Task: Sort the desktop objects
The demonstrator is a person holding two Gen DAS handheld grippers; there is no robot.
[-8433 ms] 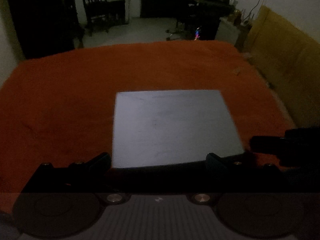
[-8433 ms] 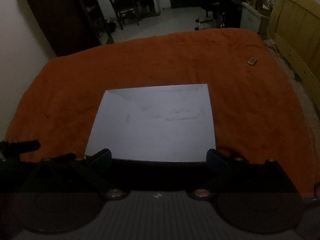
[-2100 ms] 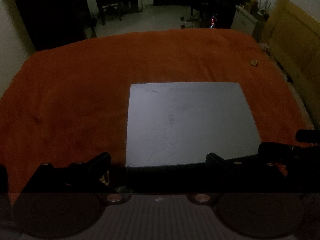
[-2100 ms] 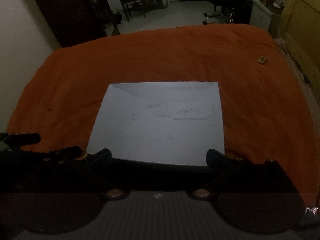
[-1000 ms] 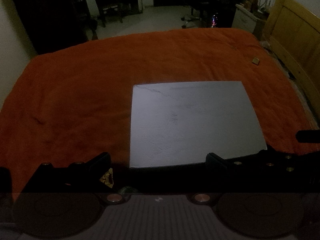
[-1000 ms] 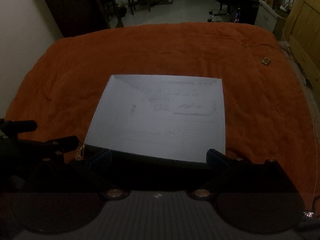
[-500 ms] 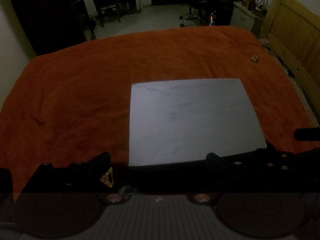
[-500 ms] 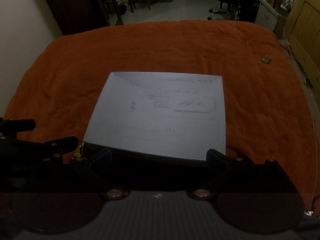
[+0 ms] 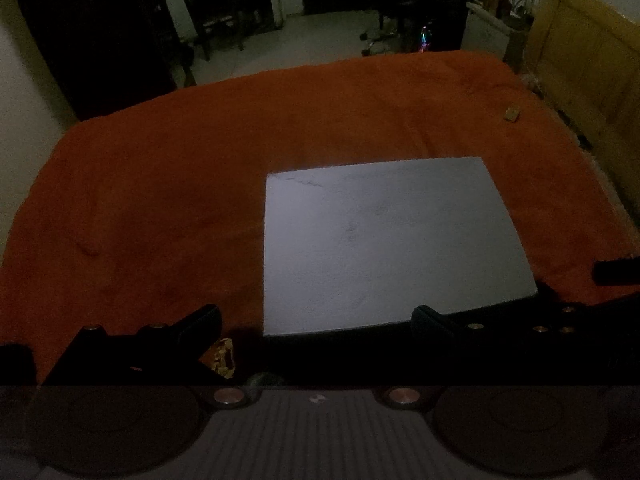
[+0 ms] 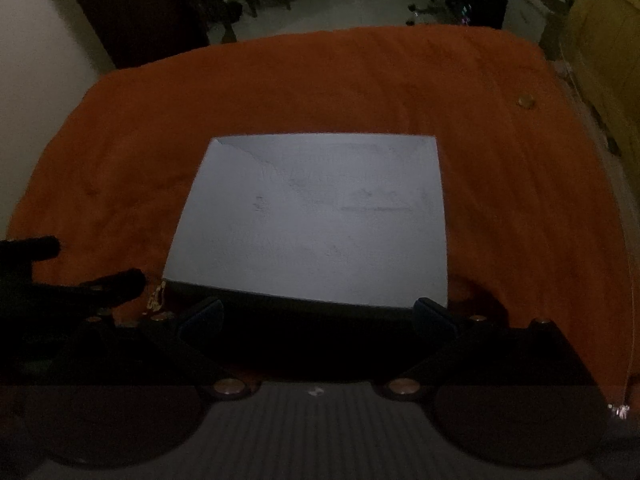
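Observation:
A pale grey rectangular sheet (image 9: 384, 240) (image 10: 316, 220) lies flat on the orange blanket (image 9: 160, 200) (image 10: 520, 220). My left gripper (image 9: 314, 320) is open, its fingers straddling the sheet's near left corner with nothing between them. My right gripper (image 10: 318, 308) is open too, at the sheet's near edge. A small gold-patterned object (image 9: 222, 358) (image 10: 156, 296) lies on the blanket beside the left gripper's left finger. Far off to the right rests a small tan object (image 9: 512, 114) (image 10: 525, 101).
The blanket covers a wide soft surface that drops off at its far and left edges. A wooden panel (image 9: 592, 60) runs along the right side. Chairs and dark furniture (image 9: 216, 4) stand on the floor beyond. The scene is very dim.
Both grippers have stayed open near the sheet's near edge, with only small shifts of view. Faint marks that showed on the sheet half a second ago are now barely visible.

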